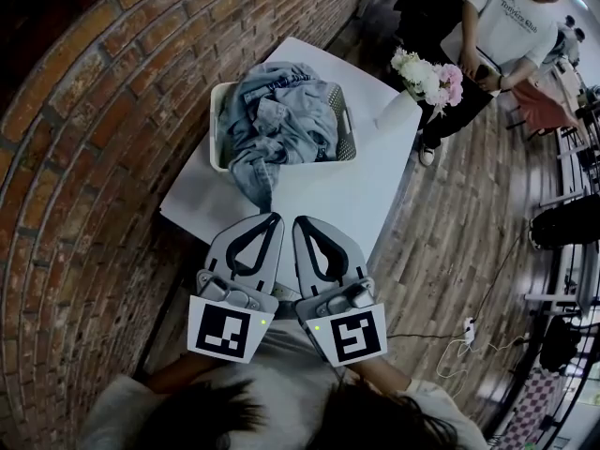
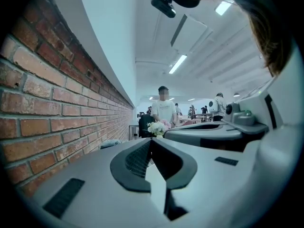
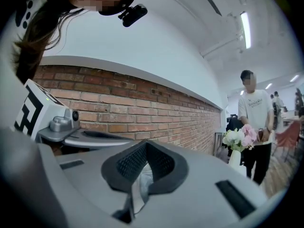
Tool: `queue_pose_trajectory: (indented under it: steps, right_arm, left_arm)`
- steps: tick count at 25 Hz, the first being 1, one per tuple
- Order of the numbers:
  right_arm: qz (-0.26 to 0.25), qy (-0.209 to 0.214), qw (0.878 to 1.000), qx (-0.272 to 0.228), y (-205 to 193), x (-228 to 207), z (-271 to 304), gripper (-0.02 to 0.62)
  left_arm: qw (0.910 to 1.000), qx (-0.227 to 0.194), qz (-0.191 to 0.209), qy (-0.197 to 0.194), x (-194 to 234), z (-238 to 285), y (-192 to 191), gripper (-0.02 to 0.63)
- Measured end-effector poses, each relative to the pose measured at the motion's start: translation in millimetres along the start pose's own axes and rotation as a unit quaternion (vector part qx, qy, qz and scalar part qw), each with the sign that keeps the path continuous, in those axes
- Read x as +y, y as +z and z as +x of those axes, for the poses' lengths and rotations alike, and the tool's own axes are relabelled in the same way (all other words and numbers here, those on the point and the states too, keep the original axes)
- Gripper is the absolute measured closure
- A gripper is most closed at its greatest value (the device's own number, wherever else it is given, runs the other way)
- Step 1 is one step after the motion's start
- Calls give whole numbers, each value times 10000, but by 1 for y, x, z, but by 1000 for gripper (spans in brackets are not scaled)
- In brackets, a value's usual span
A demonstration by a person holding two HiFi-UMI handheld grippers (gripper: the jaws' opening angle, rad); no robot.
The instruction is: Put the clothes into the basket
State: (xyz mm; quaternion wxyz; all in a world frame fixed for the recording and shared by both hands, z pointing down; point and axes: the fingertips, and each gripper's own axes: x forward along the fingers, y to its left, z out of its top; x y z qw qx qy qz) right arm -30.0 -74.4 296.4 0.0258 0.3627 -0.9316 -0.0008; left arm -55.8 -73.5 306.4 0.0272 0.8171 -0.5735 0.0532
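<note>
In the head view a heap of blue denim clothes fills a white basket on a white table. One piece hangs over the basket's near rim onto the tabletop. My left gripper and right gripper sit side by side at the table's near edge, close to my chest and well short of the basket. Both are shut with nothing between the jaws. The left gripper view shows its jaws shut, and the right gripper view shows its jaws shut.
A brick wall runs along the table's left side. A white vase of pink and white flowers stands at the table's far right corner. A person in a white shirt stands beyond it on the wood floor.
</note>
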Motion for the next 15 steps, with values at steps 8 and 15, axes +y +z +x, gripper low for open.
queue_pose_trajectory:
  steps: [8, 15]
  right_arm:
    - [2, -22, 10000, 42, -5, 4, -6, 591]
    - [-4, -97, 9999, 89, -7, 3, -13, 591]
  left_arm:
    - [9999, -12, 122, -18, -3, -2, -2, 600]
    - [9995, -57, 299, -104, -12, -8, 3, 600]
